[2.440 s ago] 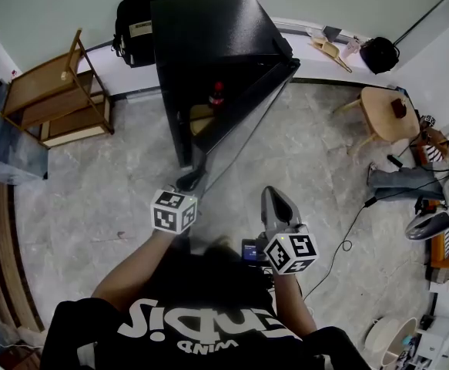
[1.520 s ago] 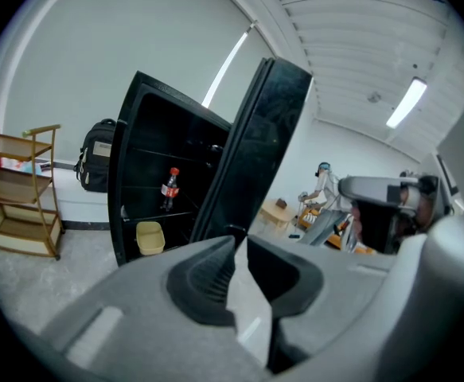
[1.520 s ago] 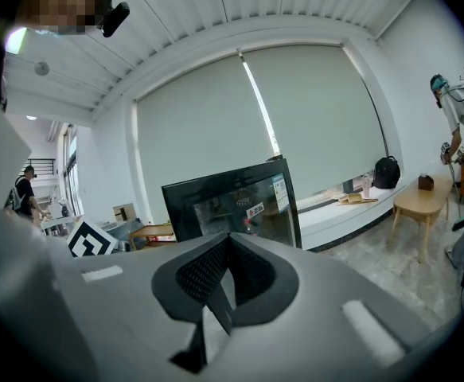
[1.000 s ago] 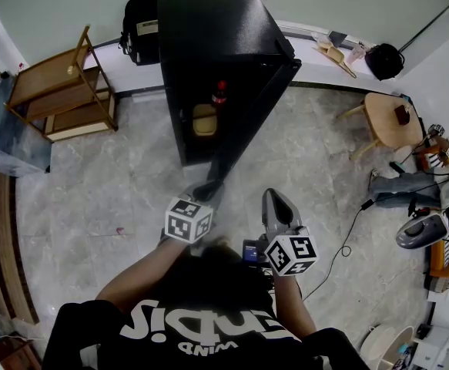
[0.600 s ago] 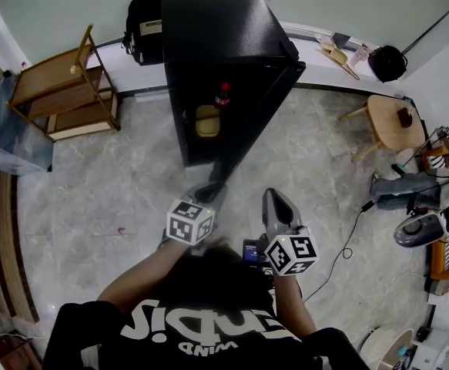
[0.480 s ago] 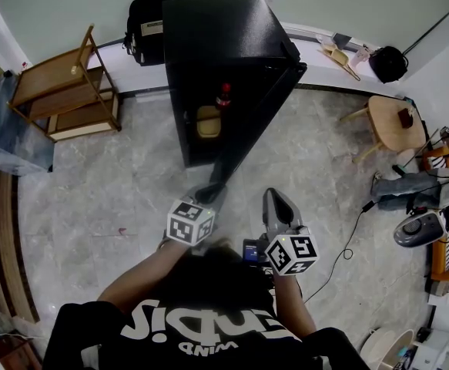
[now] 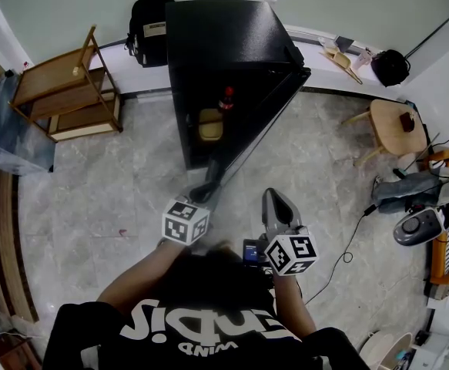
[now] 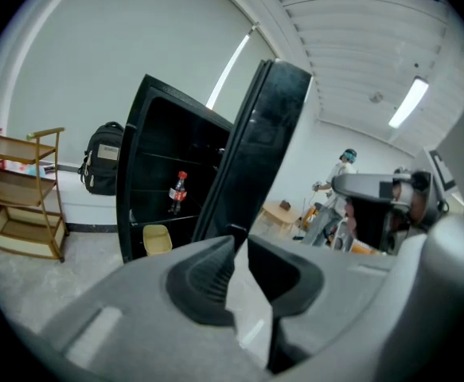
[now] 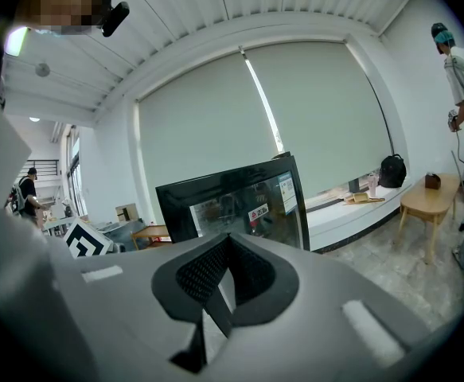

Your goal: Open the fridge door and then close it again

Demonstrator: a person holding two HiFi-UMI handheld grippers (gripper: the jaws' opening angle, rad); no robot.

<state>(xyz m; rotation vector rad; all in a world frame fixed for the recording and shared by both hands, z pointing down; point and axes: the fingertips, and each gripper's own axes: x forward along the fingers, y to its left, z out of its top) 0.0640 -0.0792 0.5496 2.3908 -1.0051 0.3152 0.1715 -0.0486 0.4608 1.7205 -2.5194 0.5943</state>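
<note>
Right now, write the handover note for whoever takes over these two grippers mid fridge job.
Left gripper: jaws slightly apart and just been opening. The near edge of the black glass-fronted fridge door sits at their tips, apparently unclamped.
Right gripper: shut, empty, held beside the left.
Black upright fridge: door swung wide; red-capped dark bottle on a shelf, yellow plastic tub below.
Done: opening.
Left: swing the door shut.

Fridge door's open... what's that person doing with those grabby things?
A person holds two tongs. The left tongs are at the edge of the fridge door, which stands open; they have just been opening, with the door's edge at their tips. The right tongs are shut and empty. A bottle sits inside.
</note>
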